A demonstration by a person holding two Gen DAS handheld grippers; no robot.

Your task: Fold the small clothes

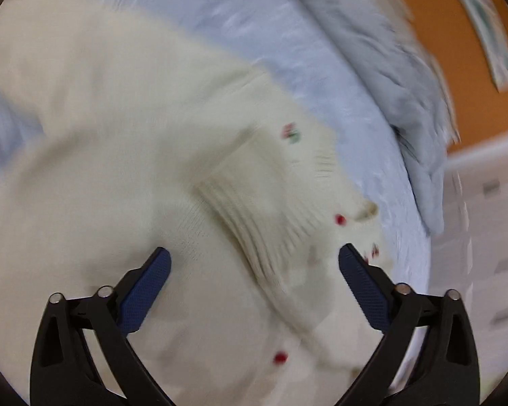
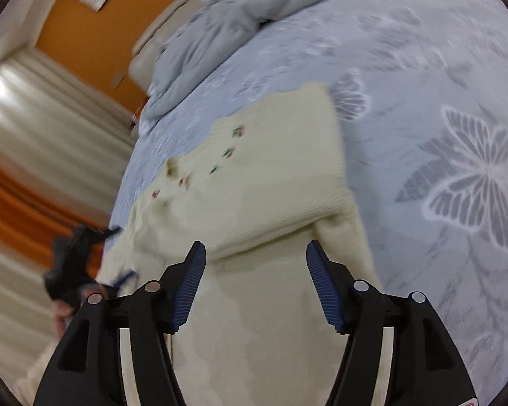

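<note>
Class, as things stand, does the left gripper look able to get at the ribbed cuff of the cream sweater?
Probably yes. The left gripper is open, and the ribbed cuff lies just ahead of its fingertips on the cream sweater, with nothing over it.

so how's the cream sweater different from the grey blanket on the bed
The sweater lies spread and partly folded near the grippers; the blanket sits bunched in a heap at the far end. The sweater is cream with small red and green motifs; the blanket is plain grey. Both rest on the butterfly-print bedsheet.
</note>
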